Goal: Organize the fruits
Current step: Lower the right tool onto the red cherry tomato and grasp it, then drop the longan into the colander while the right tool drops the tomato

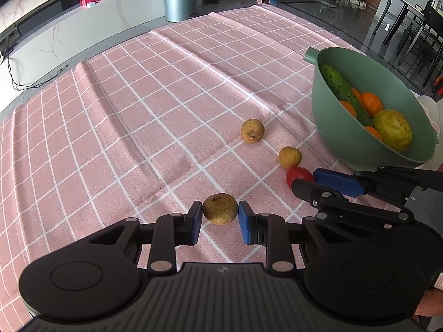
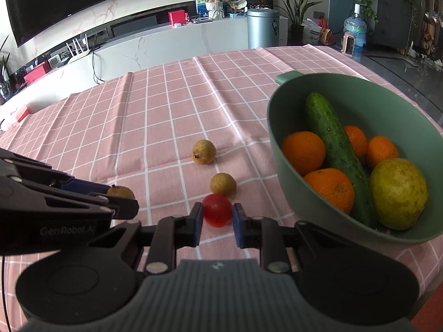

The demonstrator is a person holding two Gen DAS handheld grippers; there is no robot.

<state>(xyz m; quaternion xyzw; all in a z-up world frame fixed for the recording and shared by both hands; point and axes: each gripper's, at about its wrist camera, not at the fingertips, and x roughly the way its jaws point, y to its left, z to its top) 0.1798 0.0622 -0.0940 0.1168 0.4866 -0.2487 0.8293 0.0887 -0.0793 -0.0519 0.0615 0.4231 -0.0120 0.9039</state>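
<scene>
My left gripper (image 1: 220, 212) is shut on a small brown longan (image 1: 220, 209) low over the pink checked cloth; it also shows in the right wrist view (image 2: 120, 192). My right gripper (image 2: 217, 215) is shut on a small red tomato (image 2: 217, 213), seen in the left wrist view too (image 1: 298, 175). Two more longans lie on the cloth: one near the tomato (image 2: 223, 184) (image 1: 289, 157), one farther off (image 2: 204, 151) (image 1: 252, 131). The green bowl (image 2: 279, 144) (image 1: 332, 127) at right holds a cucumber (image 2: 336, 144), several oranges (image 2: 303, 152) and a yellow-green pear (image 2: 398, 192).
The pink checked cloth (image 1: 138, 110) covers the table and has folds on the left. Behind the table stand a grey bin (image 2: 263, 27), a white TV cabinet (image 2: 166, 44) and a water bottle (image 2: 355, 31). Dark chairs (image 1: 415, 27) stand at far right.
</scene>
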